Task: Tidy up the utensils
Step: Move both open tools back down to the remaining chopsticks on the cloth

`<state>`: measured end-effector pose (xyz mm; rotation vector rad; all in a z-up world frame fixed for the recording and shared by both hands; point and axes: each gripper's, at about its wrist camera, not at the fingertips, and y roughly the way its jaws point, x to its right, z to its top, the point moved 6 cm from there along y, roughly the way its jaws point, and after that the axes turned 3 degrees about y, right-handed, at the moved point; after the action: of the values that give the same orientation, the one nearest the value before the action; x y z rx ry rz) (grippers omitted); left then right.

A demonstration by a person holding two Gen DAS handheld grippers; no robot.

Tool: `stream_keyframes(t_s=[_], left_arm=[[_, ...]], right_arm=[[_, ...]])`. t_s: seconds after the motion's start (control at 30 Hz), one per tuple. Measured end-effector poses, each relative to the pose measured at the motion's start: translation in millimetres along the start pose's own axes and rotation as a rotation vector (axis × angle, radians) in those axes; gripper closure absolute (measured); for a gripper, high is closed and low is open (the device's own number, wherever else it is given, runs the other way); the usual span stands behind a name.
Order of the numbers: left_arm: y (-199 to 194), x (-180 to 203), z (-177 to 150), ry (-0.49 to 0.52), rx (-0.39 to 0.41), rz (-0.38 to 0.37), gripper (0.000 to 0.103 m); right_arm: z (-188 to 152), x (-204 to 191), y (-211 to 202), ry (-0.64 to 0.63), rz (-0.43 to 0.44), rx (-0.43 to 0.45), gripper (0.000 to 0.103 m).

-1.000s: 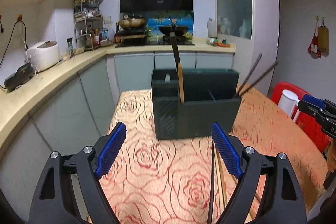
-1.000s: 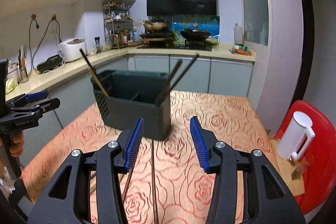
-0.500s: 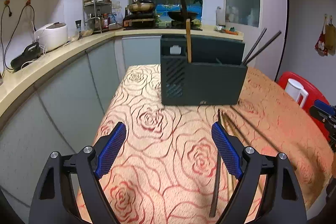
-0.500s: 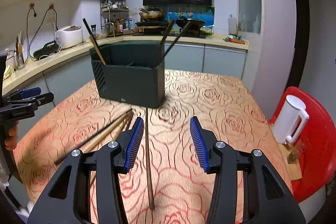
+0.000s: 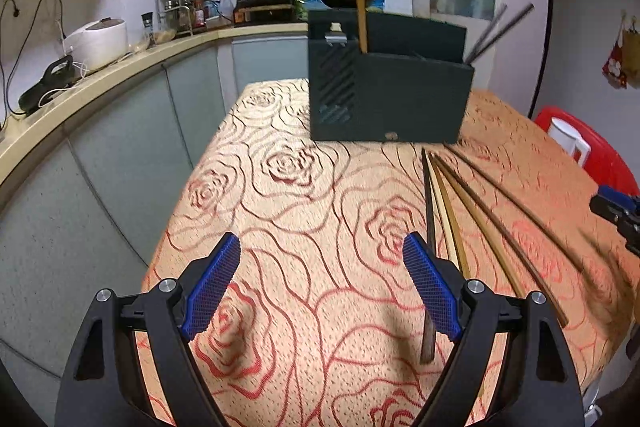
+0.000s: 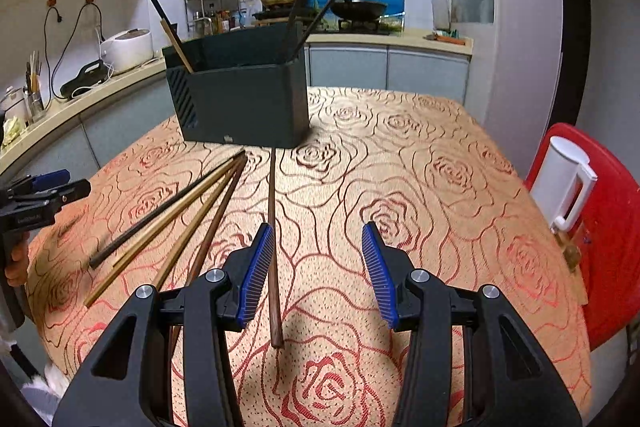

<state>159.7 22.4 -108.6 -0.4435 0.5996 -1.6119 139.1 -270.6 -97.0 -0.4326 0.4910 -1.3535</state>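
Observation:
A dark green utensil holder (image 5: 388, 95) (image 6: 244, 99) stands on the rose-patterned table (image 5: 304, 195) (image 6: 400, 163), with a wooden stick and dark chopsticks poking out of it. Several loose chopsticks (image 5: 472, 219) (image 6: 180, 207) lie fanned on the cloth in front of it. One dark brown chopstick (image 6: 273, 243) lies alone, just inside my right gripper's left pad. My left gripper (image 5: 322, 287) hovers open over bare cloth, left of the fan. My right gripper (image 6: 318, 269) is open, nothing pressed between its pads.
A red chair (image 6: 612, 227) with a white jug (image 6: 564, 183) stands right of the table. The kitchen counter (image 5: 80, 87) with a rice cooker (image 5: 98, 43) runs along the left. The table's left edge drops off close to my left gripper.
Both grippers have sunk toward the table and tilted down; the holder now sits higher in both views and the loose chopsticks have come into full view. Neither gripper's opening changed.

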Motion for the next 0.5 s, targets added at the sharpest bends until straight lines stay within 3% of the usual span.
stream_keyframes(t_s=[0.23,0.5], left_arm=[[3,19,-10,0.043,-0.022,-0.045,0.022],[-2,35,-17,0.091,-0.018,-0.058,0.022]], right_arm=[[-12,-5,8,-0.076,-0.044,-0.016,0.058],[-35,-14,8,-0.056,0.0,-0.075,0.058]])
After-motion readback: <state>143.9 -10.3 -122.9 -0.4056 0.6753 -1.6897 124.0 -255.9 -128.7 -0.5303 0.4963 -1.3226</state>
